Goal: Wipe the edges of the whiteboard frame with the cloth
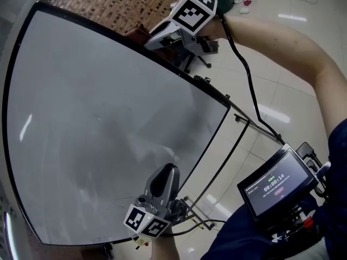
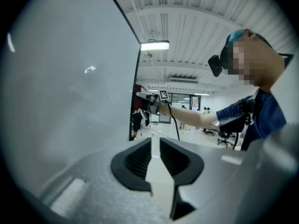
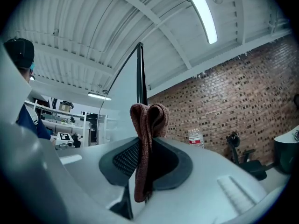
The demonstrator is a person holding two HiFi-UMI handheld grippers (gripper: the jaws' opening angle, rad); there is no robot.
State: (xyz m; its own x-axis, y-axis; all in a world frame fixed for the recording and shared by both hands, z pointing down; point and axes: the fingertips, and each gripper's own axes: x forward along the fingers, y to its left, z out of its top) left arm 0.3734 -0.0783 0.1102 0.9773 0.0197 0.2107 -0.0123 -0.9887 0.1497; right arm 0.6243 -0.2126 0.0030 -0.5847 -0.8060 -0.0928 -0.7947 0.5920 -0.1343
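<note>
The whiteboard (image 1: 103, 123) fills the left of the head view, its black frame (image 1: 103, 30) running along the top edge. My right gripper (image 1: 145, 38) is at that top edge, shut on a folded reddish-brown cloth (image 1: 136, 33). In the right gripper view the cloth (image 3: 148, 120) stands up between the pads, right under the frame's black edge (image 3: 139, 73). My left gripper (image 1: 167, 172) is low, by the board's lower right edge. In the left gripper view the left gripper (image 2: 155, 148) has a narrow gap between its jaws and nothing in it, with the board (image 2: 60, 78) to its left.
A brick wall (image 1: 119, 4) lies behind the board. The stand's thin black bars (image 1: 244, 121) jut out on the right over the tiled floor. An office chair (image 1: 198, 53) stands past the top edge. A small screen device (image 1: 276, 186) hangs at the person's chest. A water bottle (image 3: 196, 136) is in the background.
</note>
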